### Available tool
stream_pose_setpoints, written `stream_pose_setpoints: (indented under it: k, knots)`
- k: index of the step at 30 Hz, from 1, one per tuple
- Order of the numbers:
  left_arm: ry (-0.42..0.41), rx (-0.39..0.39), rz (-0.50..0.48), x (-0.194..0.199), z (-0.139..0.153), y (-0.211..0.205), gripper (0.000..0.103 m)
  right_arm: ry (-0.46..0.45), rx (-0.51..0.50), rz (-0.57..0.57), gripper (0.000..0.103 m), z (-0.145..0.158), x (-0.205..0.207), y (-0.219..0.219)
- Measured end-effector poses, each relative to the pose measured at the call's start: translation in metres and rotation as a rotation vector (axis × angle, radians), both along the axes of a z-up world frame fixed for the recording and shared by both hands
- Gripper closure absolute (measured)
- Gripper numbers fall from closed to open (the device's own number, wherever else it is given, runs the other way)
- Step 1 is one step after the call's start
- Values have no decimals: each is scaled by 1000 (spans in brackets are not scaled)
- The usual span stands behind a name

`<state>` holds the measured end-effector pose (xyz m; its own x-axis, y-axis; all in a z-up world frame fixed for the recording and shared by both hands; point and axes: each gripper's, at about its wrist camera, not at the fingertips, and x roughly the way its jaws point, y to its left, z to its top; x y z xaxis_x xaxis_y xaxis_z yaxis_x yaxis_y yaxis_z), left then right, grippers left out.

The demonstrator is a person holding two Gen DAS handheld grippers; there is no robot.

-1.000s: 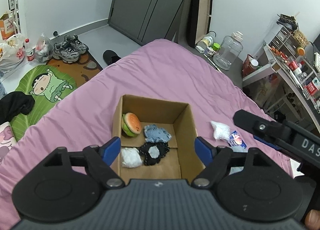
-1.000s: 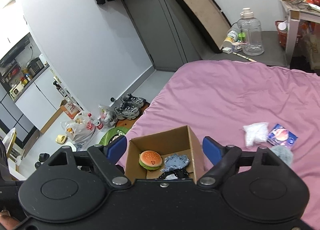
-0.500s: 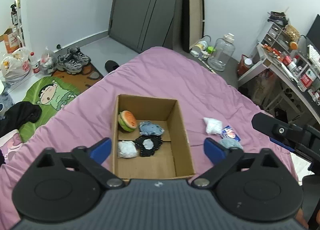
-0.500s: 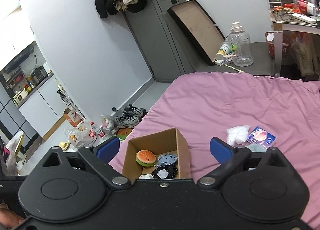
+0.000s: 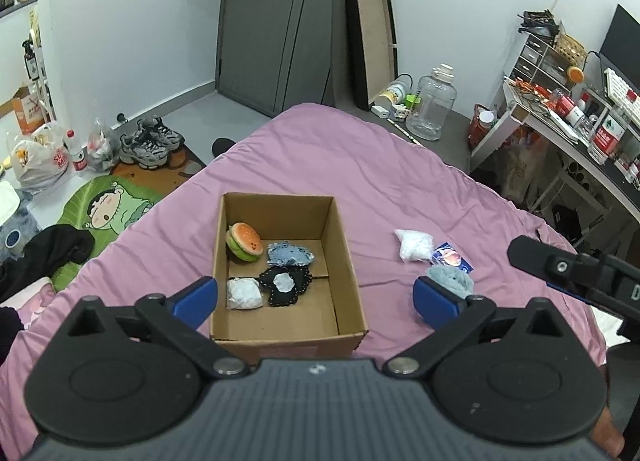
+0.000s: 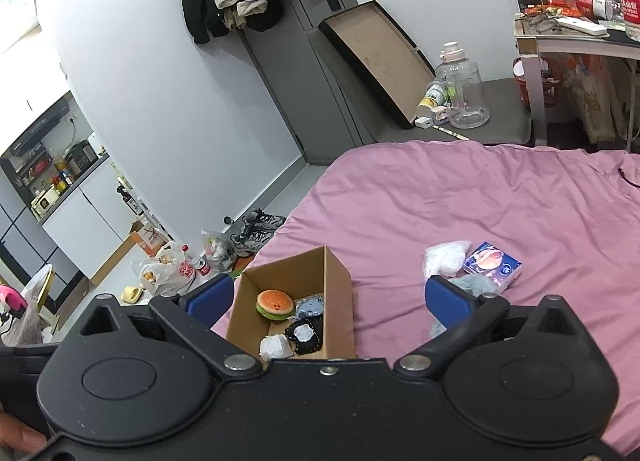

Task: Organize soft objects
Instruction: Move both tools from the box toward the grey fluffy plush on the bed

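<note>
One box [image 5: 346,261] on bed [image 5: 360,165] holding four soft toys, three items right, left gripper [image 5: 316,297] and right gripper [image 6: 328,299] both spread apart, empty.

Burger plush [image 6: 274,303] inside cardboard box [image 6: 338,301] on pink bedspread [image 6: 500,197].

I see a burger plush [image 5: 244,241], three small pouches in the cardboard box [image 5: 348,261]; a white bag [image 5: 414,245], grey puff [image 5: 450,279] lie on the bed.
</note>
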<state>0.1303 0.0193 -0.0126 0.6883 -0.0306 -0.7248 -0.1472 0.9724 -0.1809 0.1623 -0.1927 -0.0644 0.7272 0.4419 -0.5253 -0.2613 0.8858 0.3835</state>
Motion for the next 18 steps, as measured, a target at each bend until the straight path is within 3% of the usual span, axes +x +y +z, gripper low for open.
stream_pose_setpoints:
  k: [12, 18]
  knots:
    - [15, 69, -8, -2, 5, -37, 0, 12, 37, 3, 0, -4, -2, -32]
    - [28, 58, 0, 2, 0, -50, 0, 35, 48, -6, 0, -11, 0, -52]
